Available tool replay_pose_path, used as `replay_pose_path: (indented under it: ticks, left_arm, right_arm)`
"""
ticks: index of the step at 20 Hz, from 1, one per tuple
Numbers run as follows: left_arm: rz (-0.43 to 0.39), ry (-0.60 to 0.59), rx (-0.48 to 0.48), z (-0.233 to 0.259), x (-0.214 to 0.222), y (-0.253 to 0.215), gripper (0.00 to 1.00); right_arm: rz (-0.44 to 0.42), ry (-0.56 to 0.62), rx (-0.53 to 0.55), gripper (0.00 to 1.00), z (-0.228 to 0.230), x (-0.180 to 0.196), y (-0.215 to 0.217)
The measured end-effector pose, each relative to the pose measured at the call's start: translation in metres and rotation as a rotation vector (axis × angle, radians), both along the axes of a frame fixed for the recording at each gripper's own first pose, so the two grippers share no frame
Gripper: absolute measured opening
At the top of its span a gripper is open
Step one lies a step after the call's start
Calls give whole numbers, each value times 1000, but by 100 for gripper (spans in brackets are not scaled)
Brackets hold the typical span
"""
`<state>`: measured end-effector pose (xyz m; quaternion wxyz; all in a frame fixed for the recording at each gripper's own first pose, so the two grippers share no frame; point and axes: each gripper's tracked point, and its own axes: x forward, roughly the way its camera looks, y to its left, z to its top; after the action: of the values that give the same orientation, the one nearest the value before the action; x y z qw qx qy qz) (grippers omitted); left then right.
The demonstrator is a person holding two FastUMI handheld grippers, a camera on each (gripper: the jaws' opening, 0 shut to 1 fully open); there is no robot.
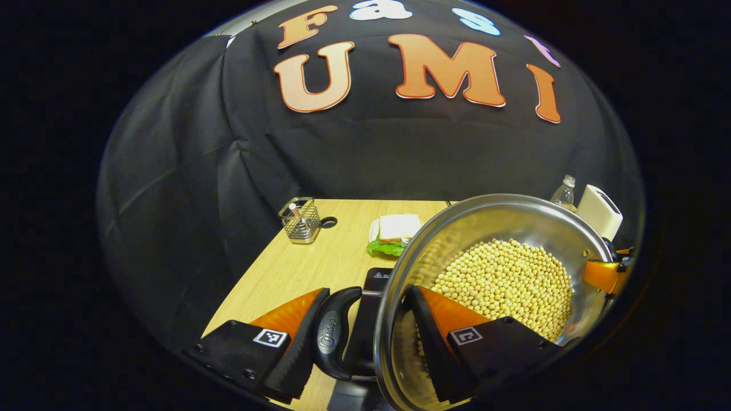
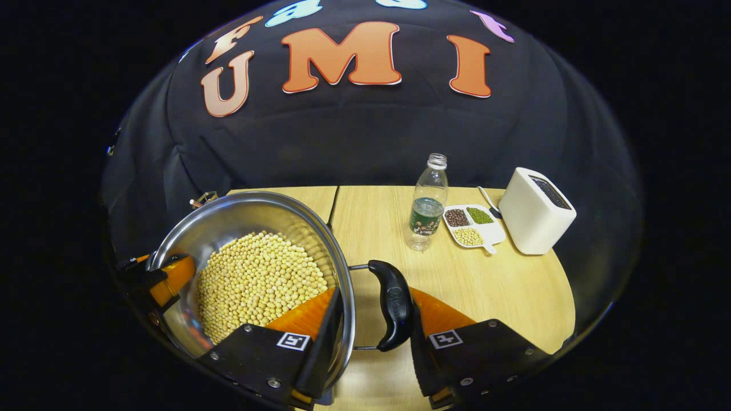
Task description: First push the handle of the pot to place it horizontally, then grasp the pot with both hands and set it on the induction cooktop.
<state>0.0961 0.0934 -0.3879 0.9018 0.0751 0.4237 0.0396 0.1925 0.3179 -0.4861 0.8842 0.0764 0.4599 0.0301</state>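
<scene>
On the pale wooden table, the largest thing is the steel pot, filled with yellow beans and held up between the two grippers; a dark slab that may be the induction cooktop lies beneath its edge in the left gripper view, though I cannot tell whether the pot touches it. The left gripper straddles one side: one finger sits inside the rim among the beans, the other outside the black side handle, so its jaws are clamped on handle and wall together. The right gripper does the same on the opposite black handle, one finger inside the pot, one pressing the handle's outer face. Well apart at the table's back stand a white toaster, a clear water bottle and a small divided tray of grains. In the left gripper view, a sandwich with lettuce and a wire holder sit farther back.
</scene>
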Motion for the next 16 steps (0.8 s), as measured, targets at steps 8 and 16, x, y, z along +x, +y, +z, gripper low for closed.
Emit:
replay_pose_path:
  ticks: [8, 16]
  left_arm:
    - [26, 17, 0, -27, 0, 35, 85]
    - [32, 43, -12, -67, 10, 40, 88]
  right_arm:
    - [27, 16, -2, 61, -19, -2, 21]
    - [30, 47, -21, 61, -36, -3, 40]
